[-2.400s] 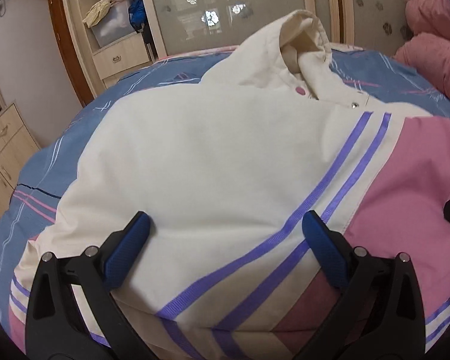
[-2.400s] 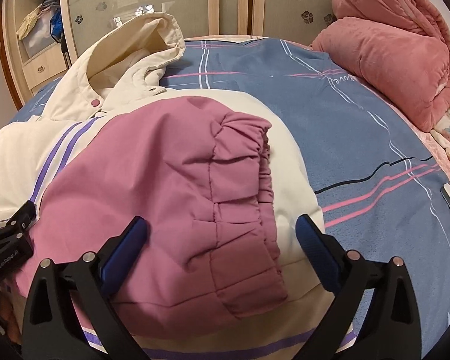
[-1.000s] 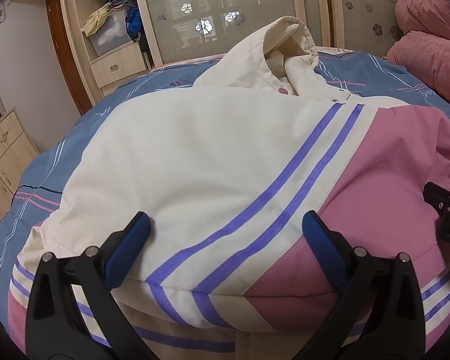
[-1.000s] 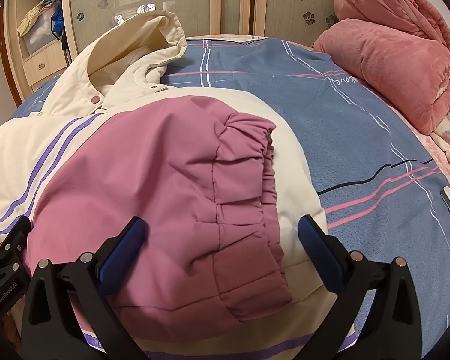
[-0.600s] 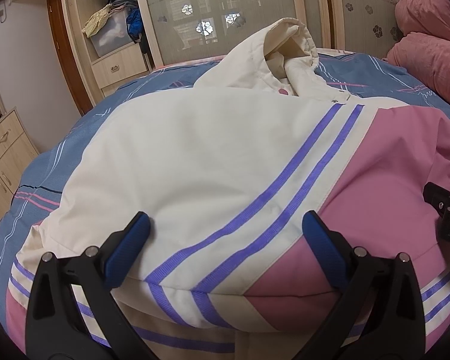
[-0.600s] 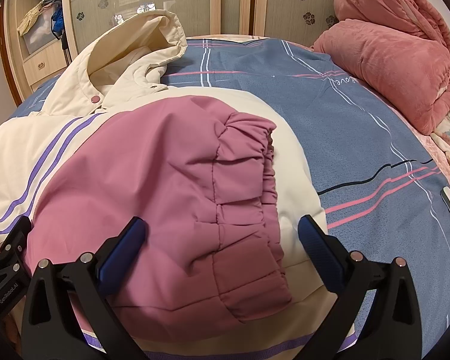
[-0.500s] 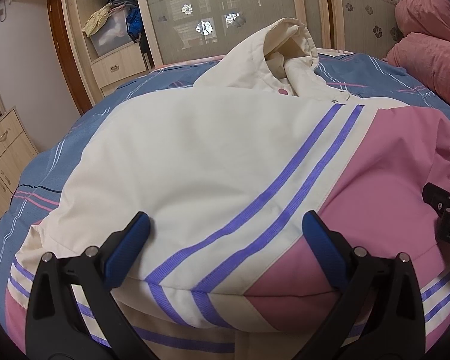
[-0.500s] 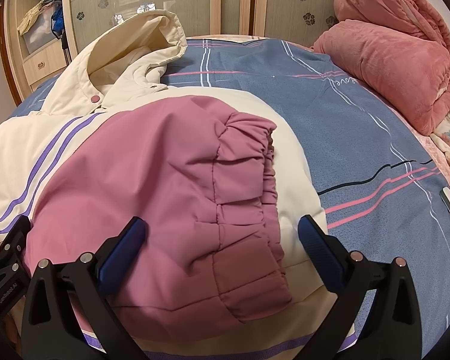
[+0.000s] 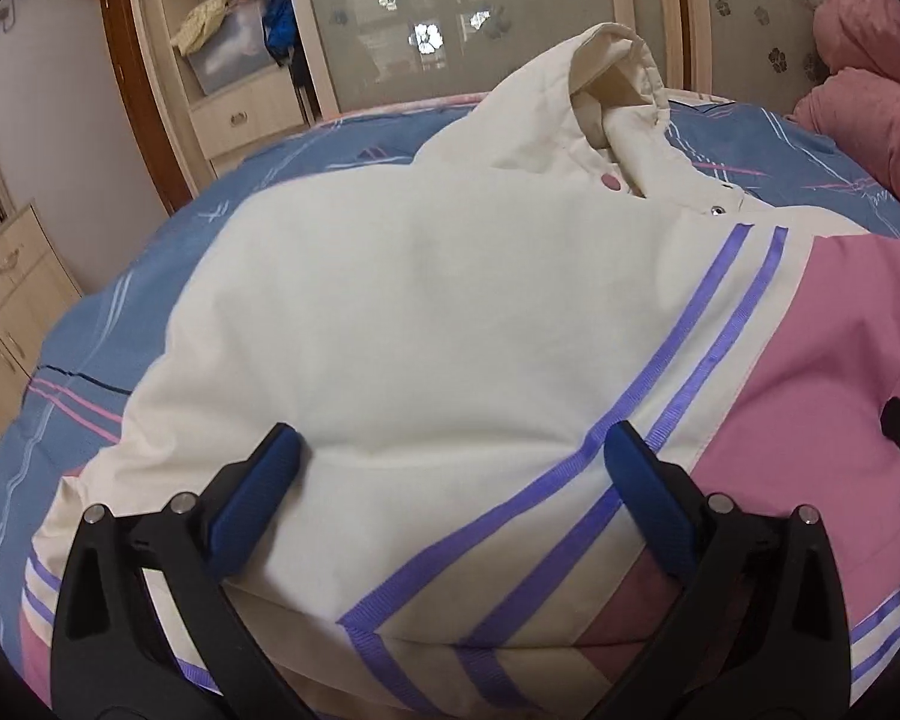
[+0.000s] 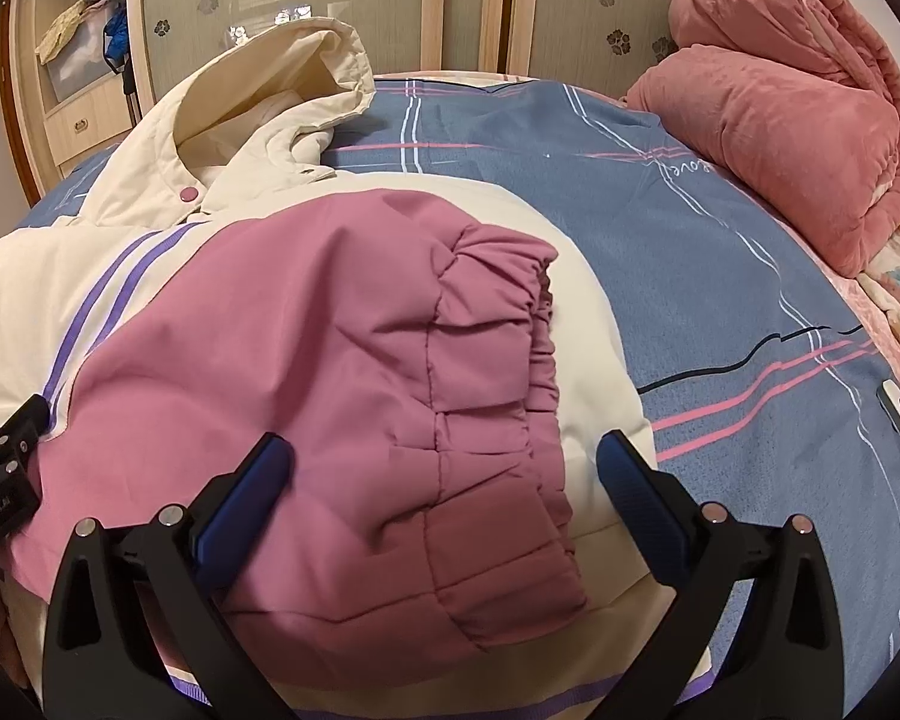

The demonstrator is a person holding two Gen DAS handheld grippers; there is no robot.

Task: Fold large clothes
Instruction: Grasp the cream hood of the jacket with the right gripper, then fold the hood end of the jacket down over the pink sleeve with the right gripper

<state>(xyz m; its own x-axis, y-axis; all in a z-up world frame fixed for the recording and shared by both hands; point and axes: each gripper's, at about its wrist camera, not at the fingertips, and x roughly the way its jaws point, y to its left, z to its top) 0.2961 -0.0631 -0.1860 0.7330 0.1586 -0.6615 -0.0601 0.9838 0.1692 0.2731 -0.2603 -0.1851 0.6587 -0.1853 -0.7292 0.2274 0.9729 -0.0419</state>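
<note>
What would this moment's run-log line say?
left tongs: open over jacket | right tongs: open over pink sleeve | hood: unfolded

Left gripper (image 9: pixel 453 471): two black plastic arms are showing, each ending in a ribbed dark-blue pad (image 9: pixel 252 495); round silver screw heads are sitting on each arm just behind the pads. Right gripper (image 10: pixel 441 471): the same build is showing, black arms, blue fingertips (image 10: pixel 639 495), paired silver screws behind them. A black block with small screws and faint white lettering, too small to read, is appearing outboard of the right gripper's left finger.
</note>
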